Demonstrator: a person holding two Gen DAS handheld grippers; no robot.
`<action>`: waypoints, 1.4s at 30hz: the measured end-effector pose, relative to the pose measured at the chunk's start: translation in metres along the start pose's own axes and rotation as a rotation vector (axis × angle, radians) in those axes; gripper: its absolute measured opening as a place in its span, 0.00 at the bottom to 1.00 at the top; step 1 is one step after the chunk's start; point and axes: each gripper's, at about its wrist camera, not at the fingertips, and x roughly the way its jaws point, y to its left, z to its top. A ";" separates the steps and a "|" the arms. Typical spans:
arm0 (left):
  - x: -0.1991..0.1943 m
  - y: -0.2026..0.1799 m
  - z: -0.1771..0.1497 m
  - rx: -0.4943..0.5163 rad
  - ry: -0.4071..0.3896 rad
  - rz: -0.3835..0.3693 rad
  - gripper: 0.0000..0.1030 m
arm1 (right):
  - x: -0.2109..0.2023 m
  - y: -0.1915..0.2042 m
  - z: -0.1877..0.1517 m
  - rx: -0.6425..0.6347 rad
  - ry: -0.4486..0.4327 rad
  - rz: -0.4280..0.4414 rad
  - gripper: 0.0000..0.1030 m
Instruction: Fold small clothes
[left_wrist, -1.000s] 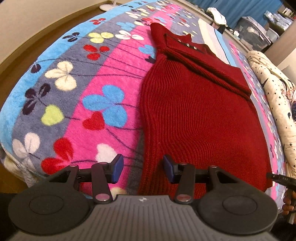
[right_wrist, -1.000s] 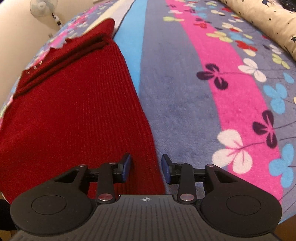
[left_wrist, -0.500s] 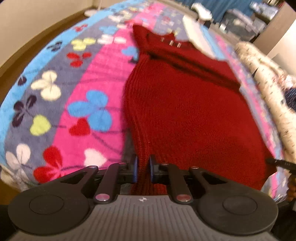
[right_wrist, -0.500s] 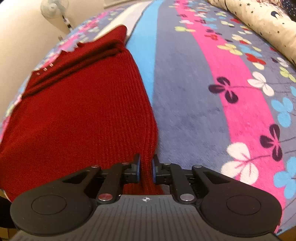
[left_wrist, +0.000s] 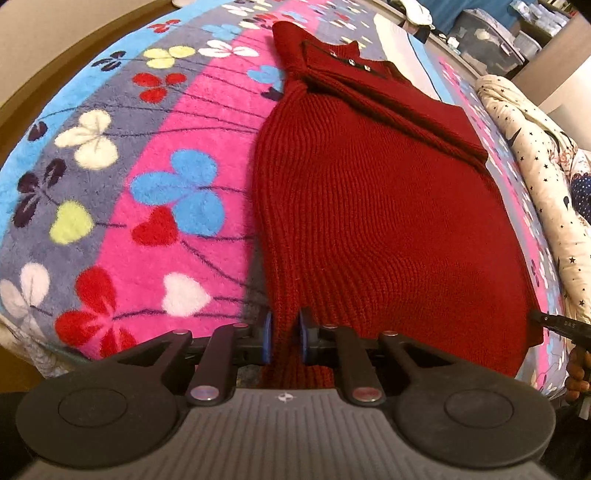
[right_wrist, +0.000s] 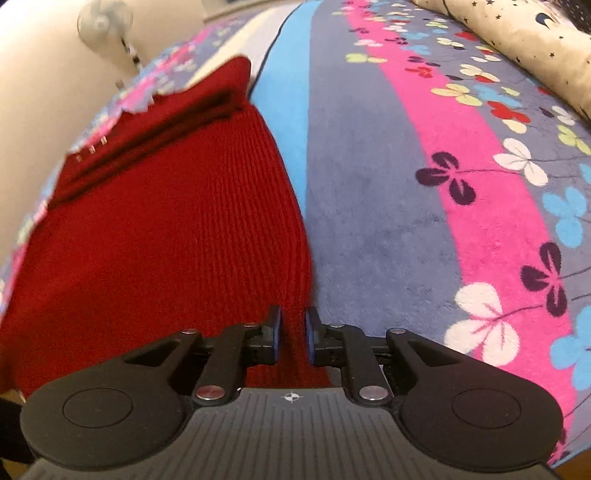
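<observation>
Covering the whole bed, a fleece blanket (left_wrist: 155, 177) shows blue, grey and pink stripes with clover shapes. Along its far side lies a cream quilt (left_wrist: 532, 155) with small stars. On the blanket the red knitted sweater (left_wrist: 369, 206) is spread flat, its collar end away from the cameras. The left gripper (left_wrist: 284, 339) is clenched on the near left corner of the hem, and the right gripper (right_wrist: 292, 338) is clenched on the near right corner.
</observation>
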 end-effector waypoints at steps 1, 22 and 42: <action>0.000 0.000 -0.001 0.003 0.003 0.000 0.15 | 0.002 0.000 -0.001 0.001 0.008 -0.008 0.23; -0.084 -0.033 0.005 0.285 -0.206 -0.055 0.09 | -0.100 0.017 0.006 -0.017 -0.327 0.201 0.06; -0.116 0.012 0.096 0.128 -0.289 -0.139 0.06 | -0.127 -0.023 0.057 0.141 -0.432 0.328 0.05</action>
